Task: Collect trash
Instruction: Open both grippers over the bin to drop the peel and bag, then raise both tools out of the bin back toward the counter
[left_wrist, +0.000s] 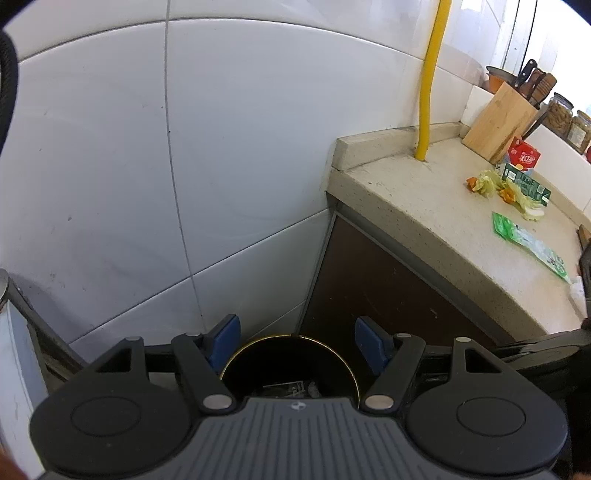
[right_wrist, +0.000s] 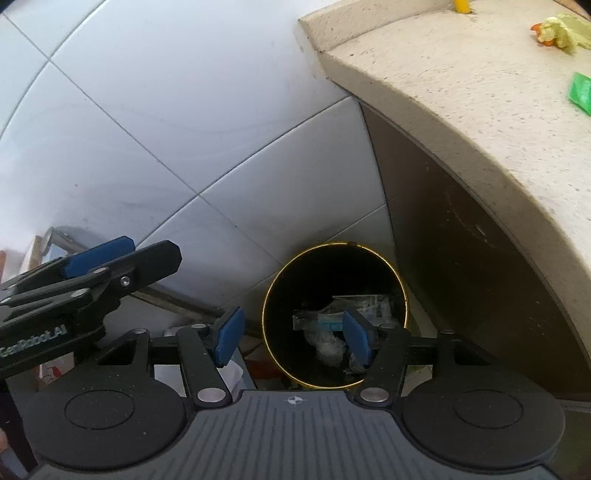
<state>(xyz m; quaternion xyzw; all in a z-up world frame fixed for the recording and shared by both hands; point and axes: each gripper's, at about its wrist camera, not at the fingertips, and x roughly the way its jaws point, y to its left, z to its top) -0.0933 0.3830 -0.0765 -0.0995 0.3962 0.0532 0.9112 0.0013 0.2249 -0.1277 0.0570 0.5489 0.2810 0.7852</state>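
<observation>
You're holding left hand-held gripper (left_wrist: 297, 339) and right hand-held gripper (right_wrist: 291, 334) spread, gripping nothing, over black trash bin (right_wrist: 334, 317) holding wrappers; green wrapper (left_wrist: 524, 240) and vegetable scraps (left_wrist: 506, 190) lying on table (left_wrist: 424, 206).

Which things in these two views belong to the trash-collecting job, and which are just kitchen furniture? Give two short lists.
Belong to the job:
- black bin with gold rim, wrappers already inside
- vegetable scraps on the countertop
- green plastic wrapper
- green carton
- red carton
- left gripper and right gripper, both open and empty

Just standing about:
- wooden knife block
- yellow pipe
- glass jars
</observation>
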